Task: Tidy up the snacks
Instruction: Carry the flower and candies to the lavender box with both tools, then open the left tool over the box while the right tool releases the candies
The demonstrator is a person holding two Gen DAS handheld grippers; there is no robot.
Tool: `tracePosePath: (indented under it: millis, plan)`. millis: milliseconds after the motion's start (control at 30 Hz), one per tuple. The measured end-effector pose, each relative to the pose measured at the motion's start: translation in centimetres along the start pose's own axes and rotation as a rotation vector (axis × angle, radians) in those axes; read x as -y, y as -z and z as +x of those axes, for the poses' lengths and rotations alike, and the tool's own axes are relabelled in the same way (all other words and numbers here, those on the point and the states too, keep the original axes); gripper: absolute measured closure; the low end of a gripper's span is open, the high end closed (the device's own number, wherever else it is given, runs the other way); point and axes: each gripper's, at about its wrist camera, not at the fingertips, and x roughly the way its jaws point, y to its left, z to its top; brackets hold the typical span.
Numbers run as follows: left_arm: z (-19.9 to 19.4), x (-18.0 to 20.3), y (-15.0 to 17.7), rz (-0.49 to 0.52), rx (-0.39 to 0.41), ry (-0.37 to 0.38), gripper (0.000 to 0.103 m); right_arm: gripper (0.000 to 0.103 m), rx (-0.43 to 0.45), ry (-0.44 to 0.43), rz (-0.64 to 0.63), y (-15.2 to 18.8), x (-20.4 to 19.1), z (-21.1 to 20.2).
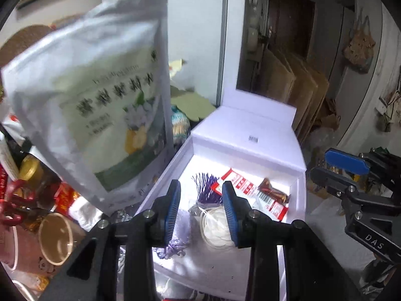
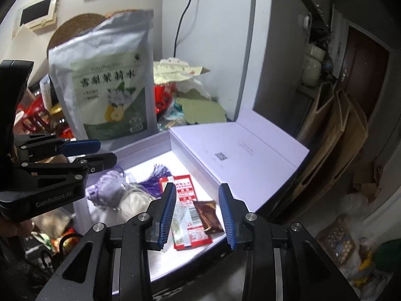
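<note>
Over the open box, I held both grippers tilted down at its floor. My left gripper had its jaws set a narrow gap apart and gripped nothing; the white bundle seen between the pads lay on the box floor below them, not in their hold. My right gripper was likewise parted and empty, framing the red packet and the brown packet, which lay flat and touching near the right side of the box. A tassel sat further back, beside the bundle.

The lid leaned back behind the box, I judged so that both grippers could come at it from above without fouling it. The small snacks were already inside, which made the box look like the collecting place.

The big pouch stood upright outside, just beyond the left rim, among jars and a mug. It was too blurred in the left view to say what it leaned on. I judged it the next thing to bring in. Being tall and slack, it would probably want a pinch at its top seam and laying flat.
</note>
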Motion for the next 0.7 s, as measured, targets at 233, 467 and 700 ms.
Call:
tracePosePath:
  millis: [233,467,700]
  plan:
    - [-5.3,-0.2,-0.7,0.000,0.104,-0.006,0.069,0.068,0.077,0.008,0.001,-0.8,-1.0,-4.4]
    - [-10.3,-0.2,-0.3,0.011,0.181,-0.009,0.069,0.060,0.162,0.020,-0.007,-1.0,-2.7,-9.2]
    - [-15.4,-1.0,2.1,-0.011,0.318,-0.049,0.010,0.050,0.227,0.014,-0.009,-0.2,-4.9,-12.9]
